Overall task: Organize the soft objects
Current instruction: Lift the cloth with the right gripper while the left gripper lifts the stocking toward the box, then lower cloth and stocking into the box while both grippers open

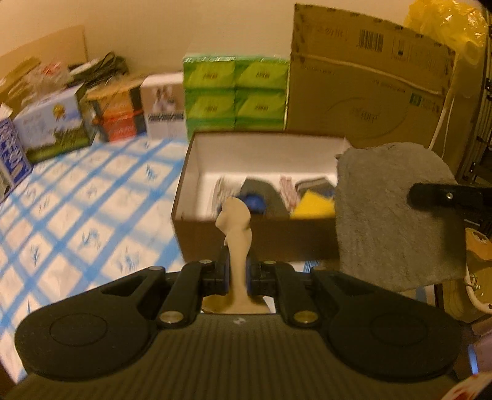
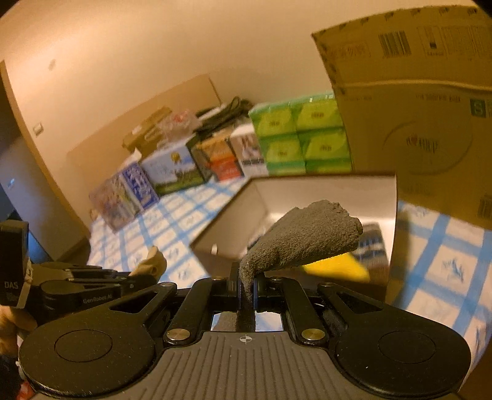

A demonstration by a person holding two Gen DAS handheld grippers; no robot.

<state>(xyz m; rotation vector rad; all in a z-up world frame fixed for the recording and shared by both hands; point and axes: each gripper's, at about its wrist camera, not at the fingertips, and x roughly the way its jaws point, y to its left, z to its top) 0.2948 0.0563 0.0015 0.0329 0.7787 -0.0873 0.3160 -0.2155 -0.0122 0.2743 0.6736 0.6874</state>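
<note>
My left gripper [image 1: 236,277] is shut on a beige soft cloth [image 1: 236,227] that sticks up between its jaws, just in front of an open brown box [image 1: 246,240] with a white inside. The box holds several soft items, among them a yellow one [image 1: 313,206] and a blue one [image 1: 255,201]. My right gripper [image 2: 246,290] is shut on a grey cloth [image 2: 304,237], held above the box's near corner [image 2: 215,243]. The grey cloth [image 1: 393,215] also hangs at the right of the left wrist view. The left gripper [image 2: 92,292] shows at the left of the right wrist view.
The box stands on a blue-and-white checked tablecloth [image 1: 77,209]. Green tissue packs [image 1: 236,92], a large cardboard carton [image 1: 369,80] and several small printed boxes [image 1: 52,126] line the back. A yellow plastic bag [image 1: 446,21] sits at the top right.
</note>
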